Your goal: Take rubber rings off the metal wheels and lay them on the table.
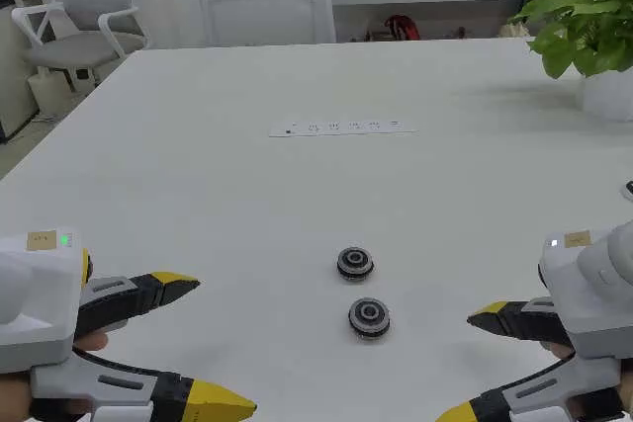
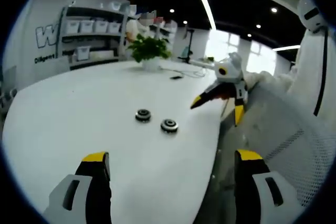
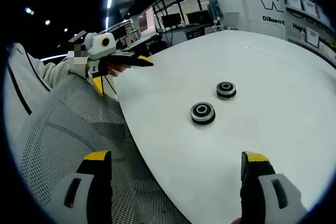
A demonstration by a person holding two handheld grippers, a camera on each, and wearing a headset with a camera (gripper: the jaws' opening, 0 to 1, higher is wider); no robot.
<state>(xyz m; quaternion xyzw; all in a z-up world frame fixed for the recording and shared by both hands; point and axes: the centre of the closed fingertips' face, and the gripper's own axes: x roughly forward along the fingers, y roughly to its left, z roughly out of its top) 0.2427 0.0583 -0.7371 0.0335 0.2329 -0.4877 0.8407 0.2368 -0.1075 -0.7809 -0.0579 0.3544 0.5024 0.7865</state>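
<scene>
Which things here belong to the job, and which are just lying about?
Job:
- near wheel
- far wheel
- left gripper, open
- right gripper, open
- table

Lying about:
- power strip
- plant
- chair

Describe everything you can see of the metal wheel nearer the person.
The nearer wheel is a small round disc lying flat on the white table. A dark rubber ring wraps its rim, around a silvery metal face with a dark centre. It sits apart from the other wheel; only the table touches it.
</scene>
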